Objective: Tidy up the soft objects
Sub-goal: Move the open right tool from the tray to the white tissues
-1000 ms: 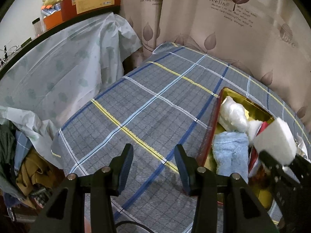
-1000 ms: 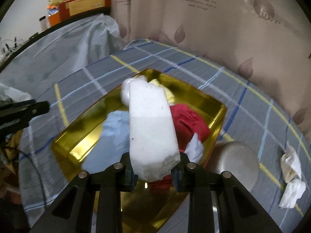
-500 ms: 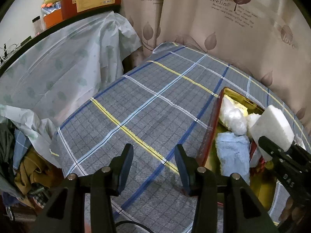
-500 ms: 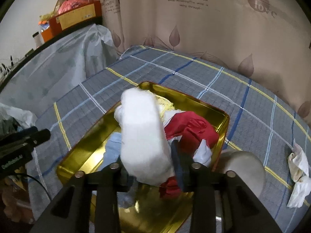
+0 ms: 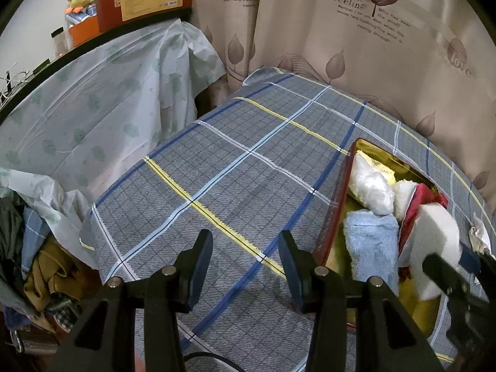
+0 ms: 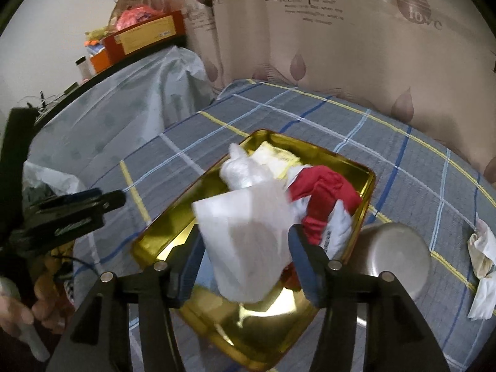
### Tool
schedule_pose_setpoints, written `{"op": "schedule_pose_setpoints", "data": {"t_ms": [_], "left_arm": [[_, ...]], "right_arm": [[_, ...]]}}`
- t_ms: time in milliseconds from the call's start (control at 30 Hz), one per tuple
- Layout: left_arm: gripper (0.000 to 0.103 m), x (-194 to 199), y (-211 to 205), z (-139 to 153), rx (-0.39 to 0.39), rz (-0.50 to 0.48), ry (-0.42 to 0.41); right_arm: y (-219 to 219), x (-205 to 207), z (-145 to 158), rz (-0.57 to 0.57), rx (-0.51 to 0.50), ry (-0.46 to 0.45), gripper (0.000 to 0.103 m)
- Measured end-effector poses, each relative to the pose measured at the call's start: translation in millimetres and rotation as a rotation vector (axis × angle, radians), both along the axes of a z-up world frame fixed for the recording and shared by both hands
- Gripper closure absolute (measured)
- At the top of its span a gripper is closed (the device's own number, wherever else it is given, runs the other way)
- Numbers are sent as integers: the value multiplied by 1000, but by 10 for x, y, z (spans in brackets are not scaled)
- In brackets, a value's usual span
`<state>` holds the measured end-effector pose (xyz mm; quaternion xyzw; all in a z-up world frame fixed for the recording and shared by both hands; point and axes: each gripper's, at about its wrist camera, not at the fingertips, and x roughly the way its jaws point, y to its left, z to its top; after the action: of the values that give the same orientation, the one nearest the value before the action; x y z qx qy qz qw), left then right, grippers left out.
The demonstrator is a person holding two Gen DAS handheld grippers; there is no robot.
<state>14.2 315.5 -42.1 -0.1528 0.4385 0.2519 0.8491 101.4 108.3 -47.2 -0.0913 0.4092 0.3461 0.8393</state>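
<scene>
A gold tray (image 6: 365, 179) sits on the plaid-covered table (image 5: 248, 170). In it lie a white plastic bundle (image 6: 245, 170), a red cloth (image 6: 322, 192), a yellowish cloth (image 6: 276, 155) and a light blue towel (image 5: 369, 241). My right gripper (image 6: 245, 248) hangs over the tray's near end with its jaws spread. A blurred white sponge block (image 6: 248, 241) sits between them, tilted, seemingly dropping. In the left wrist view the sponge (image 5: 437, 248) is above the tray (image 5: 338, 217). My left gripper (image 5: 245, 263) is open and empty over the cloth, left of the tray.
A round metal lid (image 6: 393, 254) lies right of the tray. Crumpled tissues (image 6: 483, 263) lie at the table's right edge. A plastic-draped shelf (image 5: 93, 108) stands left, with boxes (image 5: 142, 0) on top. Clothes (image 5: 40, 272) are piled below left. A curtain (image 5: 372, 46) hangs behind.
The right gripper's jaws have opened from their grip on the white sponge, which has tilted and sunk toward the tray. The right gripper has pulled back. The left gripper has stayed still.
</scene>
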Motion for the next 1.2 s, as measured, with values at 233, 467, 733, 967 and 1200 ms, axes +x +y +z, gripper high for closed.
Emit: {"op": "schedule_pose_setpoints", "data": {"t_ms": [233, 467, 733, 967, 1200], "left_arm": [[58, 2, -37, 3, 8, -3, 4], [58, 4, -70, 9, 16, -4, 3], [58, 0, -88, 4, 17, -8, -1], [58, 3, -114, -4, 24, -17, 6], [58, 19, -130, -14, 34, -27, 8]], "right_arm": [[-133, -133, 67, 17, 41, 25, 41], [-236, -166, 158, 42, 121, 55, 38], [-288, -252, 175, 42, 107, 59, 38], [-509, -251, 220, 8, 86, 50, 38], [-996, -137, 337, -94, 39, 14, 37]]}}
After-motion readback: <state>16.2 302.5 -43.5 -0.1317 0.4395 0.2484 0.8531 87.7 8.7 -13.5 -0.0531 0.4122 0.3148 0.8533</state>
